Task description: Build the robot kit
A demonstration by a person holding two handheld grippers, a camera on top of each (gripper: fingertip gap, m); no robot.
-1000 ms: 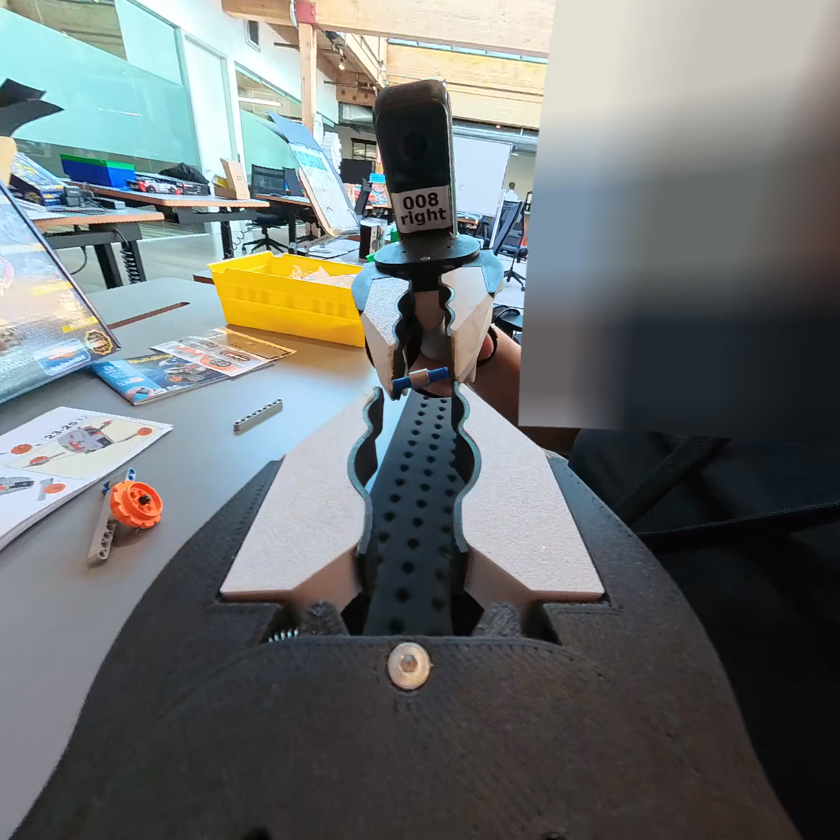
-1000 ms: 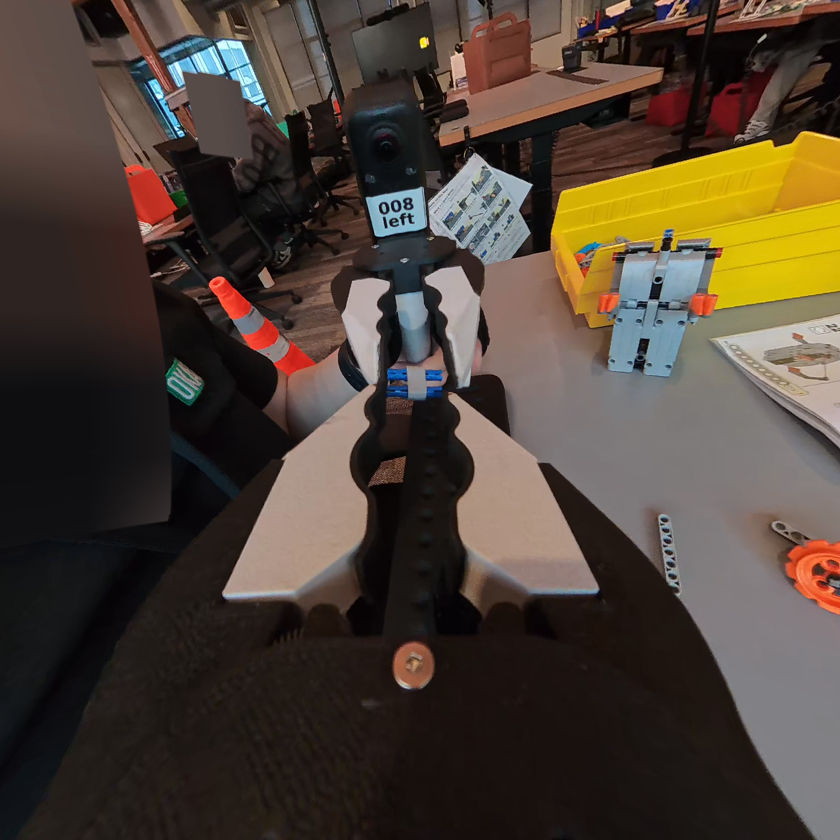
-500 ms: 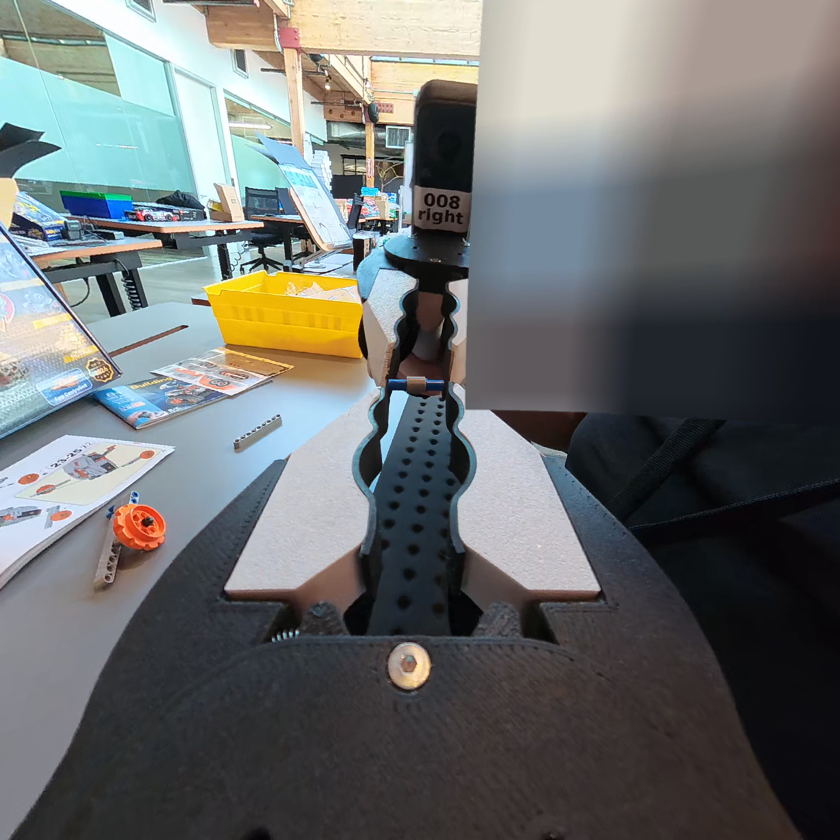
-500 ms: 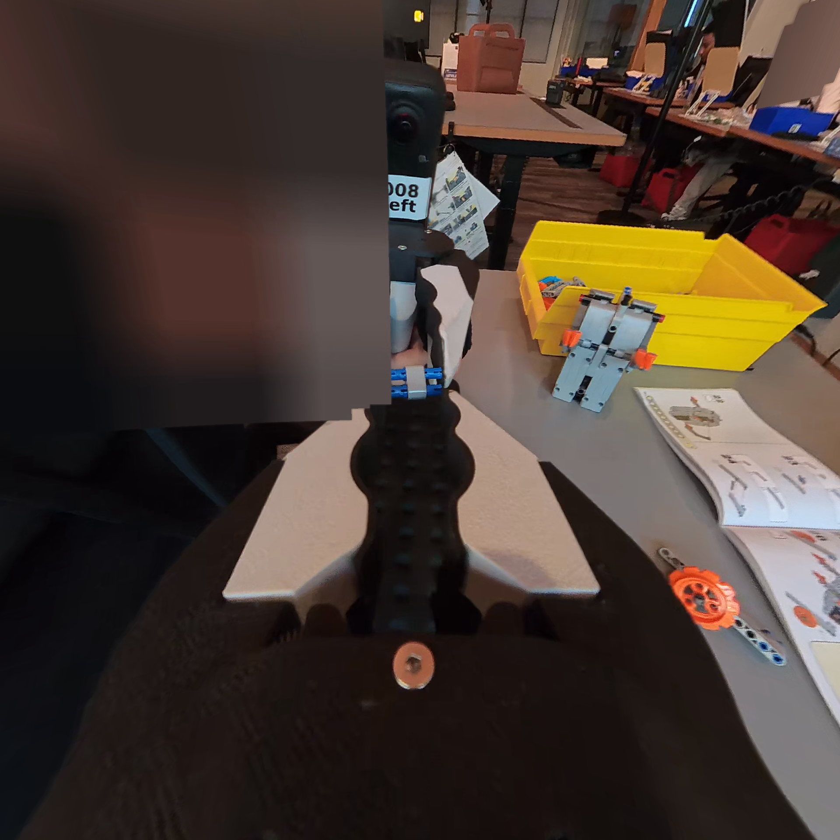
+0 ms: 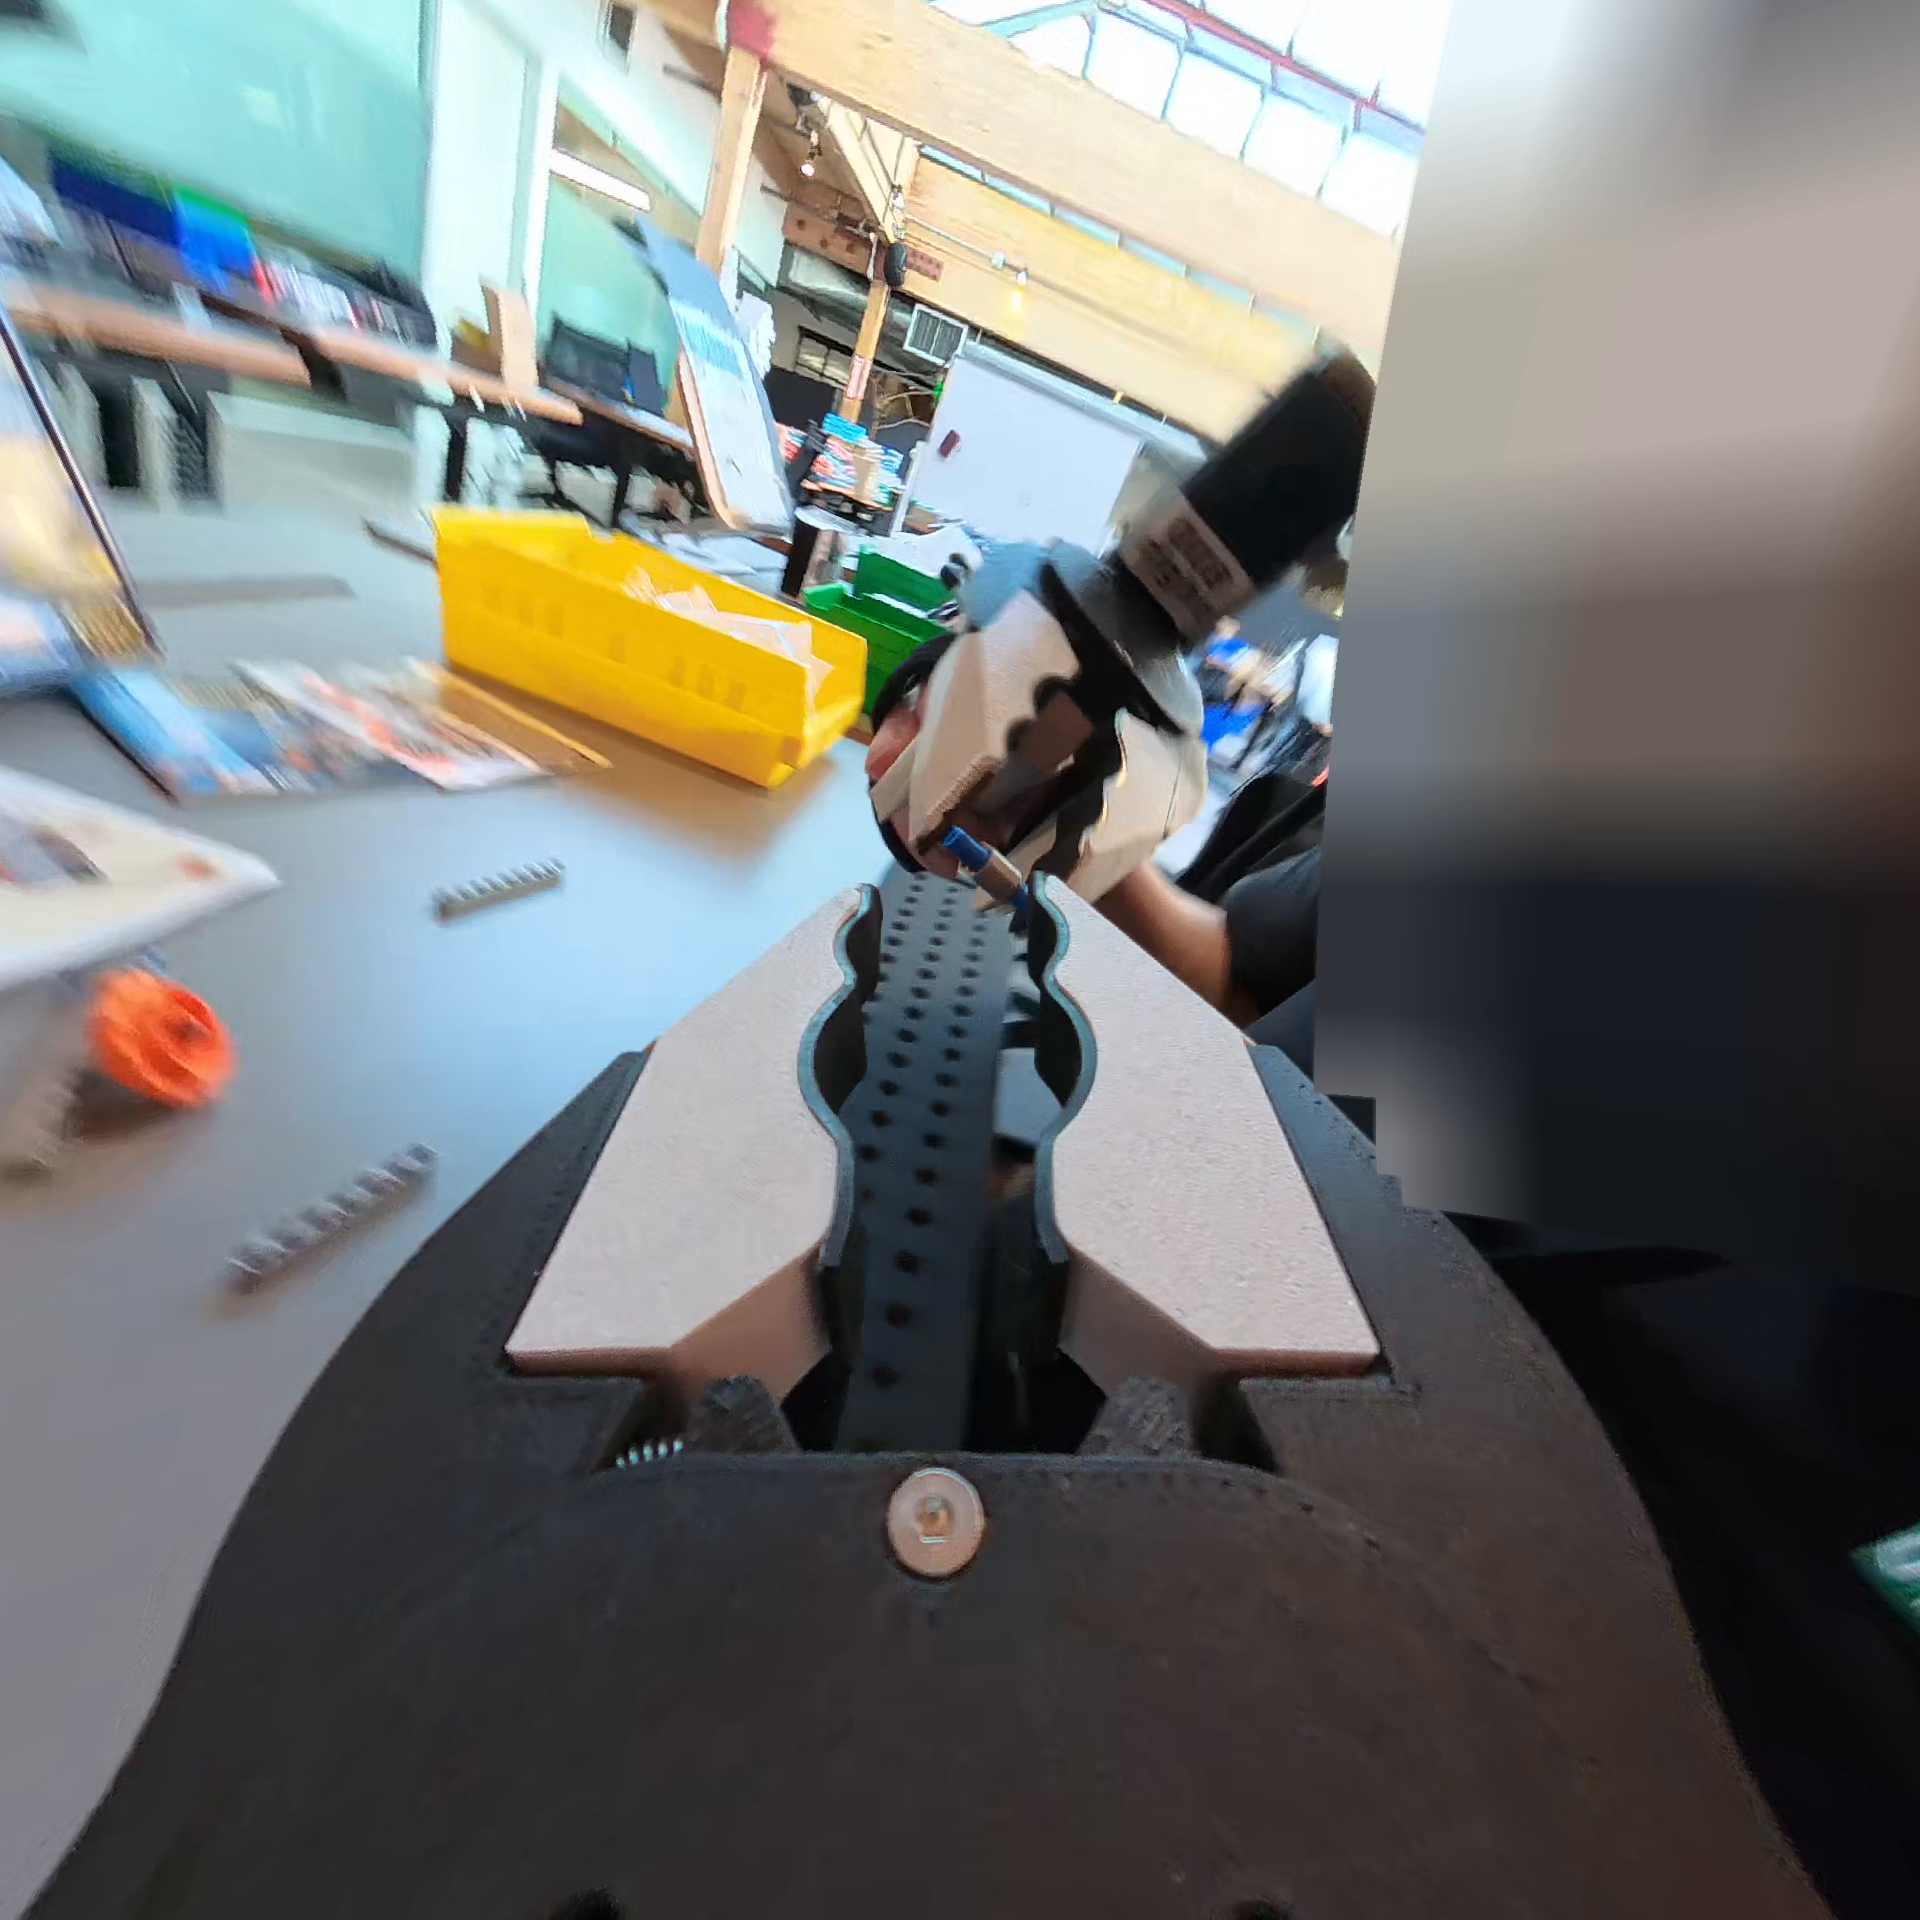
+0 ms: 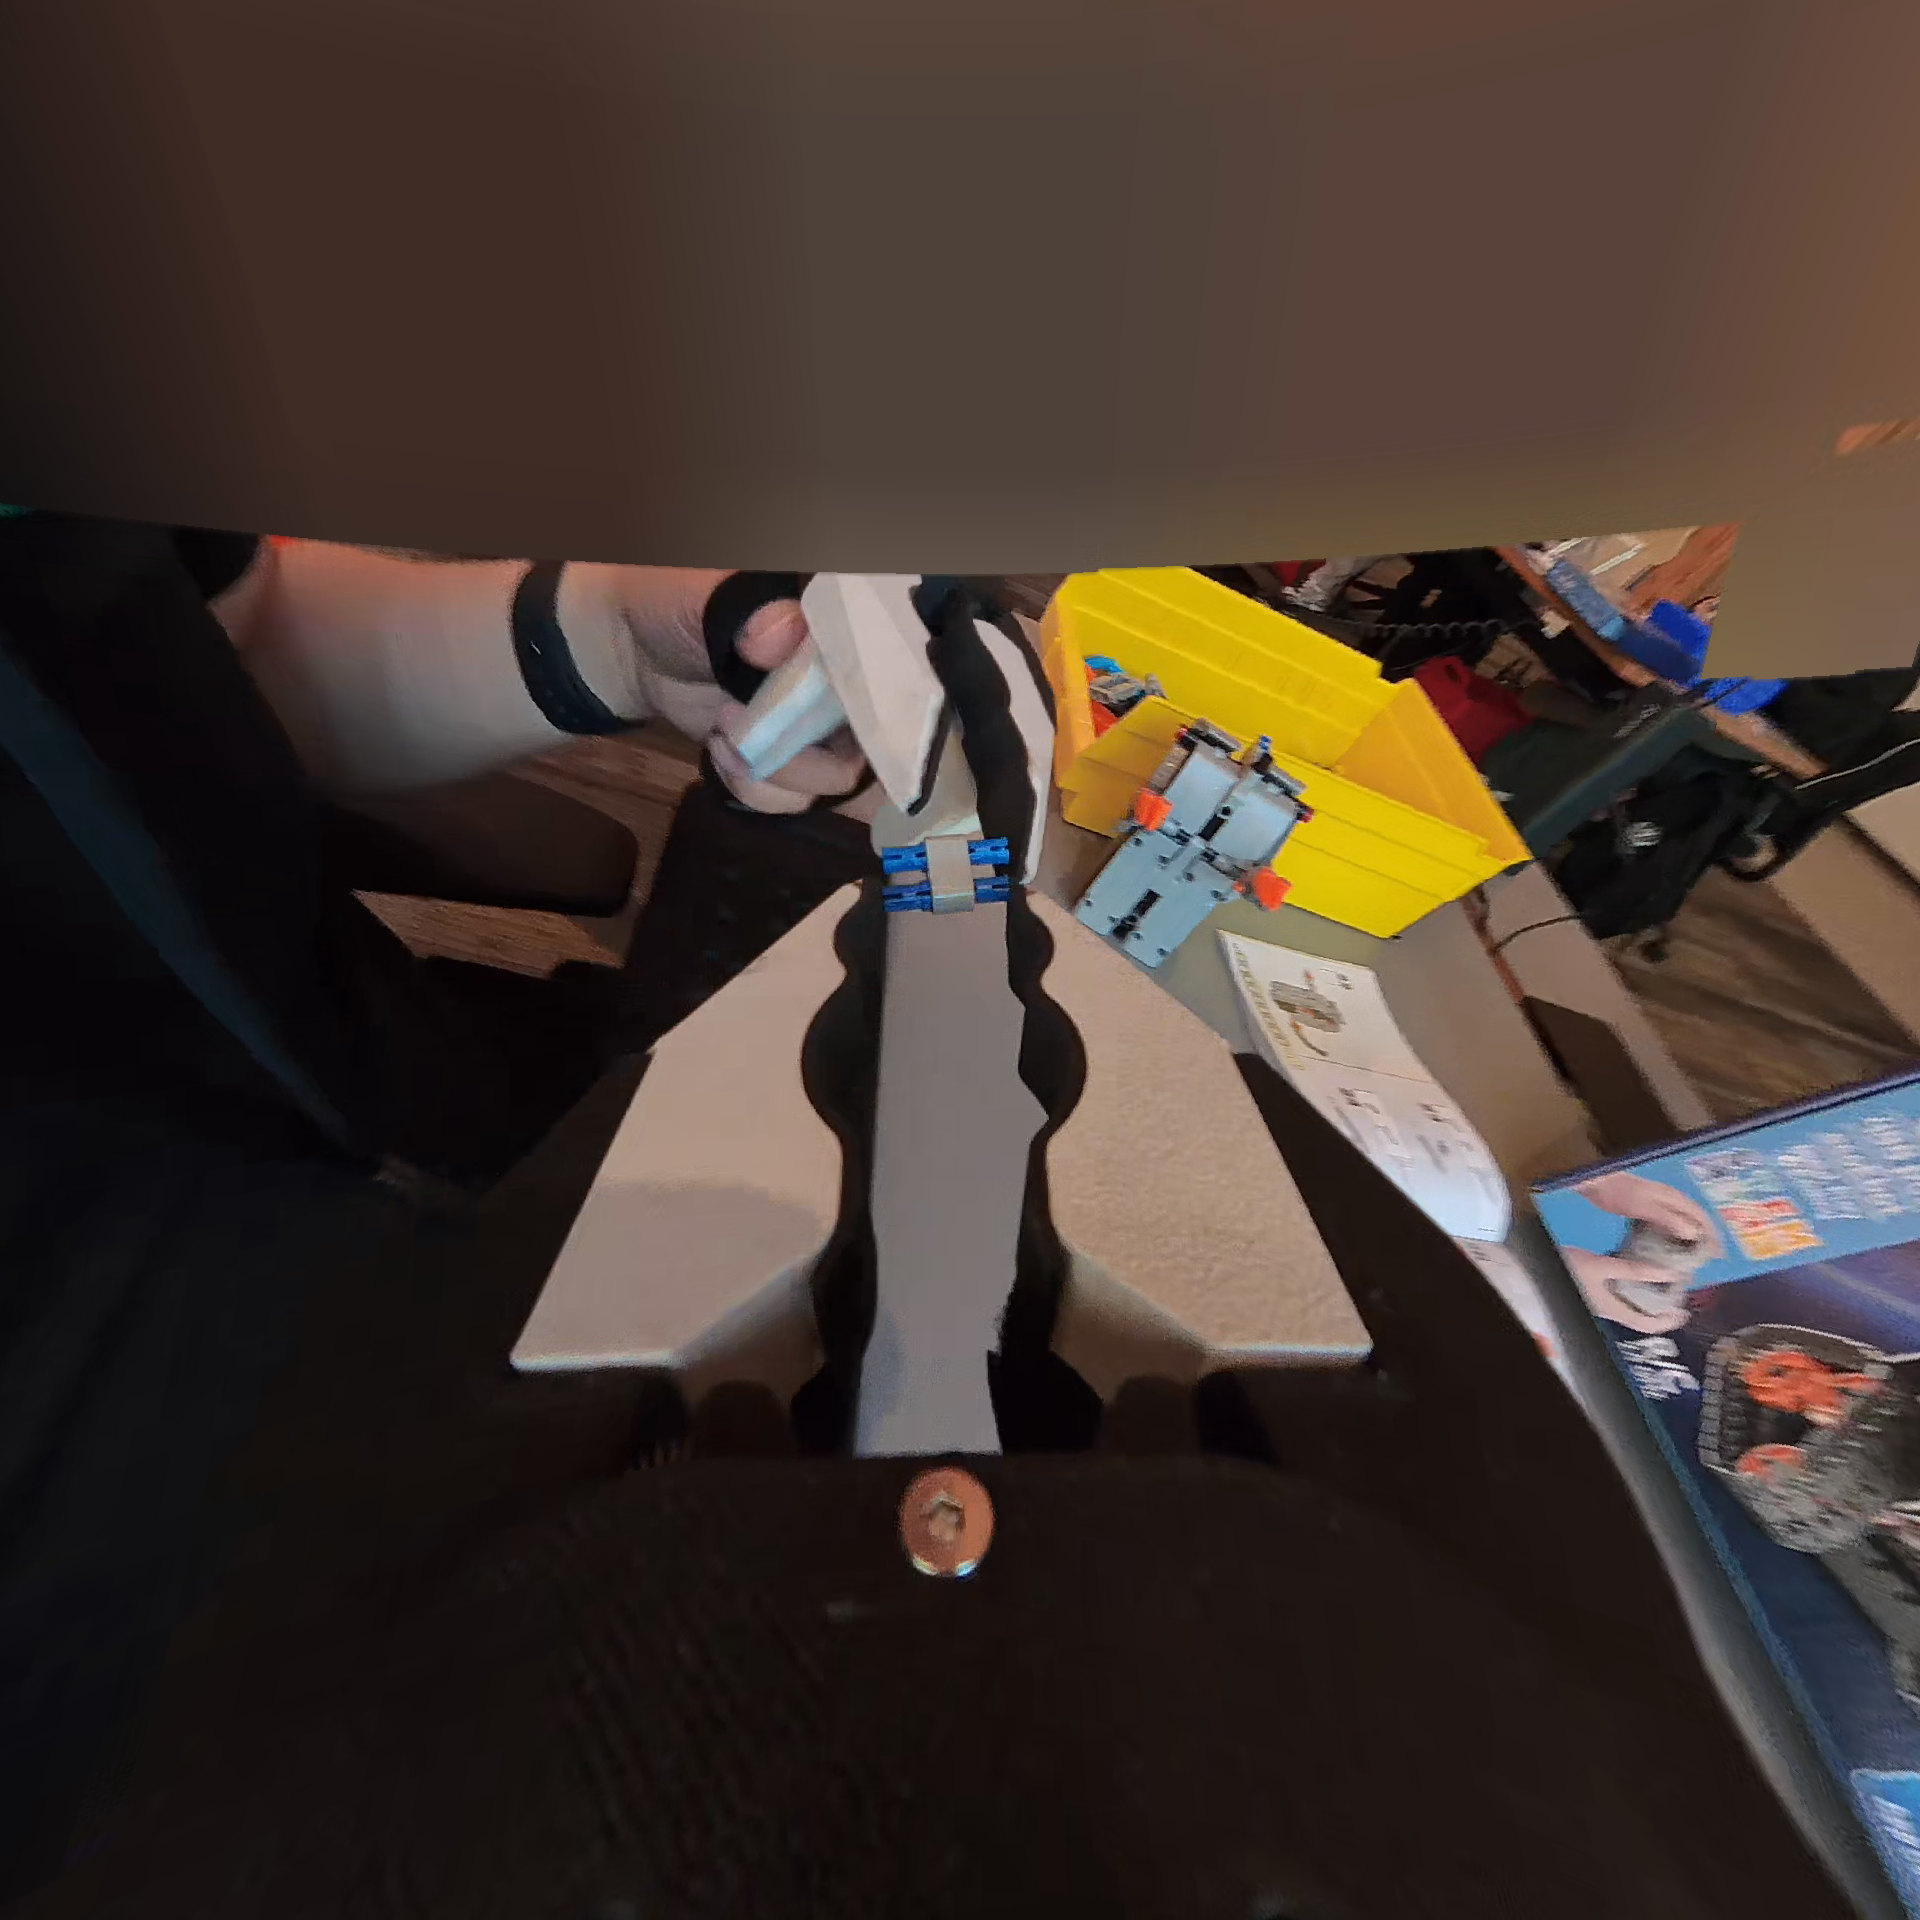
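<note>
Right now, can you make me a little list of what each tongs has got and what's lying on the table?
Left tongs: shut on a black beam with holes, held up off the table
Right tongs: shut on a small grey connector with blue pins, at the beam's far end
Table: grey
Loose pieces: orange wheel, two short grey beams
Bin: yellow bin
Built part: grey model with orange bits, in front of a yellow bin
Paper: open booklet, blue box
</note>
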